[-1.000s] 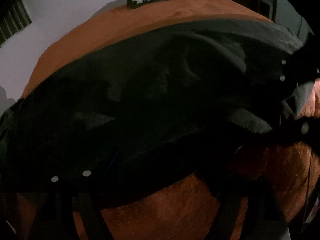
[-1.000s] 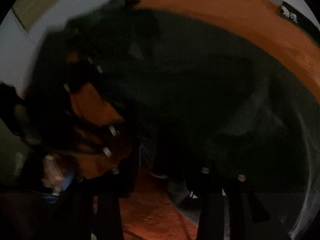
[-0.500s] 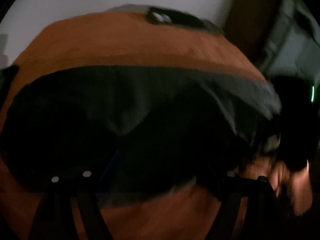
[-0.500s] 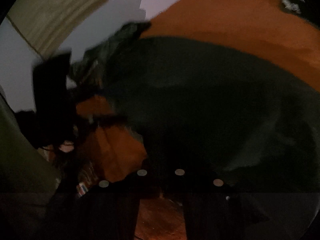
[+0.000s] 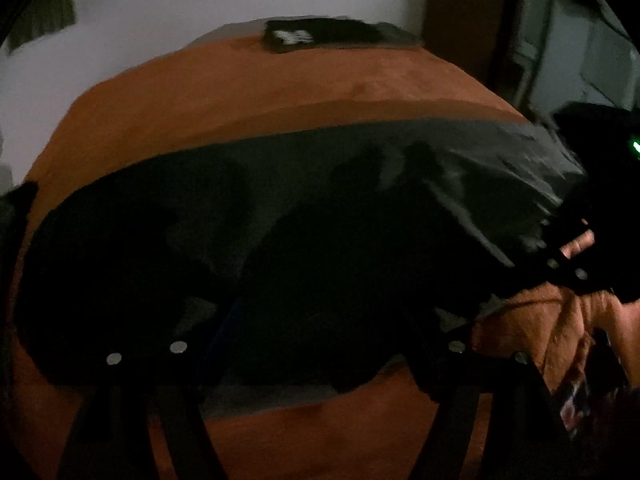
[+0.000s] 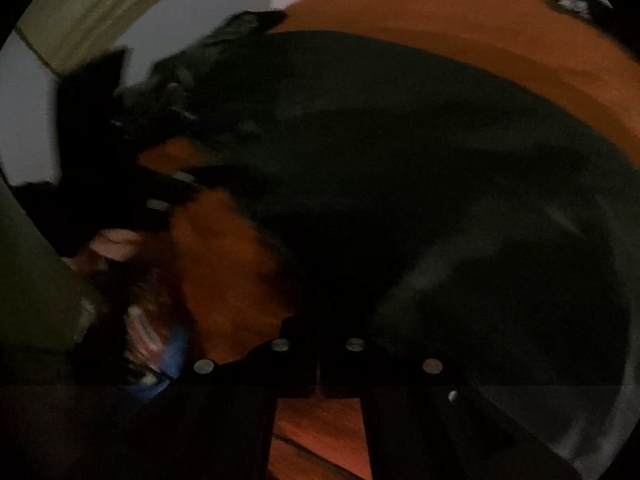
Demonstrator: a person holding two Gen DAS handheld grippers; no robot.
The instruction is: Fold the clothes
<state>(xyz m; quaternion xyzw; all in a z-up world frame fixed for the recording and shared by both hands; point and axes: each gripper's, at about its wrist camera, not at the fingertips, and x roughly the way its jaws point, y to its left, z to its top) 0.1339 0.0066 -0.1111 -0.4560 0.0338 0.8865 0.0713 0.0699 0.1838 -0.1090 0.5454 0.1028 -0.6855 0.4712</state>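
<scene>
Bed cover (image 5: 248,92): rust-orange and fuzzy, the biggest thing I see and my landmark for the rest.
Dark garment (image 5: 280,216): near-black cloth spread wide across the middle of the bed cover, rumpled, with grey sheen on its far and right-hand folds; its near hem lies between my left fingers.
Change in the garment: a second ago it bunched high and filled my left view; now it lies flatter and more of the bed cover shows behind it.
Folded dark pile (image 5: 340,36): at the far edge of the bed cover by the wall, with a pale mark on it.
My left claw (image 5: 316,348): fingers wide apart over the garment's near hem; whether they pinch any cloth I cannot tell, and they have just drawn in slightly.
My right claw (image 6: 318,344): jaws together on the garment's edge, after standing apart a second ago.
</scene>
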